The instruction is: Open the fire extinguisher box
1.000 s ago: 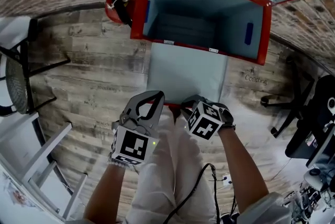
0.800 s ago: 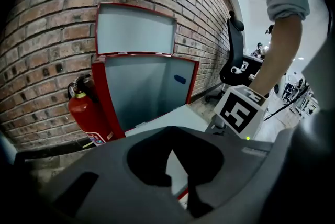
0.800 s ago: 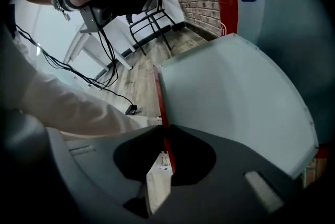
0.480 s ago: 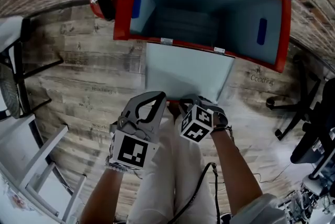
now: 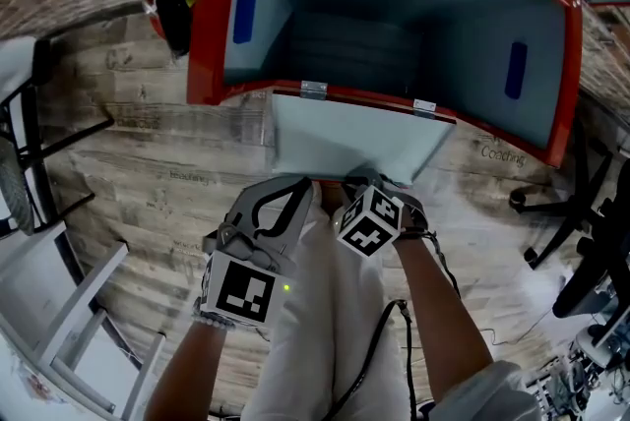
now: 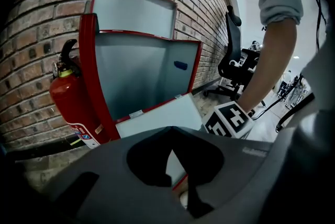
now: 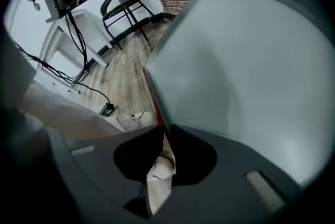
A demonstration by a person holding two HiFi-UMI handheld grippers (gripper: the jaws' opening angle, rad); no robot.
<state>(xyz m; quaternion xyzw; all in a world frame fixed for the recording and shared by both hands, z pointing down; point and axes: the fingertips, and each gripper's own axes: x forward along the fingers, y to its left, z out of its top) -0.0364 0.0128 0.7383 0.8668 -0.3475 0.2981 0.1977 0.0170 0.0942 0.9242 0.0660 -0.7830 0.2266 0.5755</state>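
Observation:
The fire extinguisher box is a red-framed cabinet on the brick wall, and its pale grey inside shows. Its door hangs out and down from hinges on the bottom rim. My right gripper is shut on the door's red free edge, which runs down between its jaws. My left gripper hovers just left of it, shut with nothing held, its tips meeting in front of the door. A red extinguisher stands left of the box.
A black chair and white shelving stand at the left on the wooden floor. An office chair is at the right. Cables trail over the floor beside a white desk. My legs are directly below the grippers.
Both grippers have sunk, and the door's free edge has come down with the right one. The box now fills more of the head view.

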